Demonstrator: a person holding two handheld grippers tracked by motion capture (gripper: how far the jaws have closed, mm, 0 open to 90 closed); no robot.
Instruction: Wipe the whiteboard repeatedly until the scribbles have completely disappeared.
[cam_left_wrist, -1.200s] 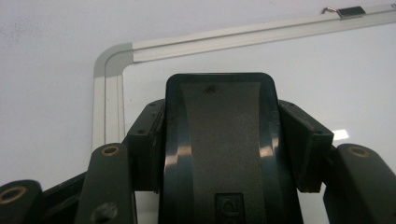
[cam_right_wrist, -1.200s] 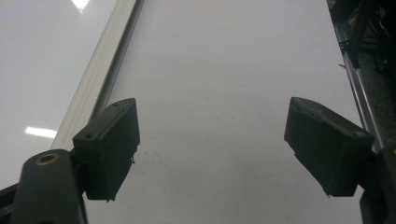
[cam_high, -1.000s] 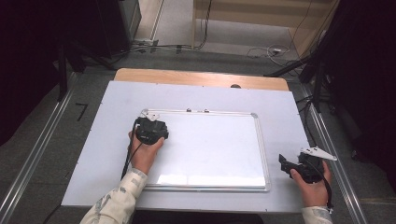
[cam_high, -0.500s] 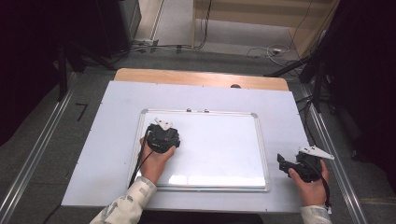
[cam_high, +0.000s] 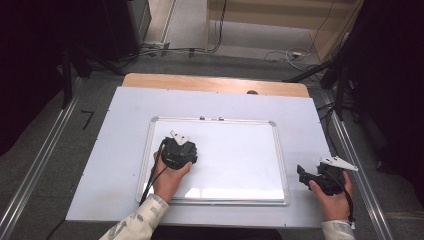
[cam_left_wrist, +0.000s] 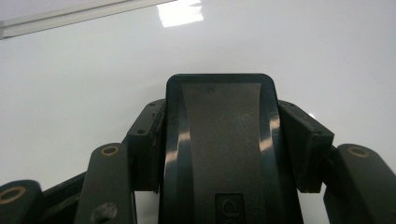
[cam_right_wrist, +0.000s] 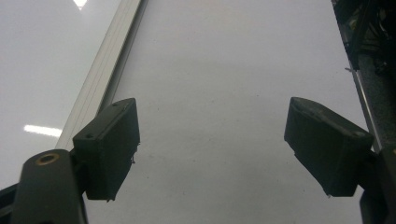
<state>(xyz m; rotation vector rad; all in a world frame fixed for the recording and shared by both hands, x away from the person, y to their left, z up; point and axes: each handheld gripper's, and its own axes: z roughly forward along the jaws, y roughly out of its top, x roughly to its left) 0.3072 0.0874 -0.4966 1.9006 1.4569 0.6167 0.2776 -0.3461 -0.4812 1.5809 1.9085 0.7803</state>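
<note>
Now left claw (cam_left_wrist: 219, 140) gripping eraser (cam_left_wrist: 219, 154), on whiteboard (cam_left_wrist: 93, 70)

Grey floor (cam_high: 45, 150), cables (cam_high: 280, 52), dark surroundings

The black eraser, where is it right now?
The black eraser is clamped in the left gripper, resting on the left part of the whiteboard, seen from above.
</note>
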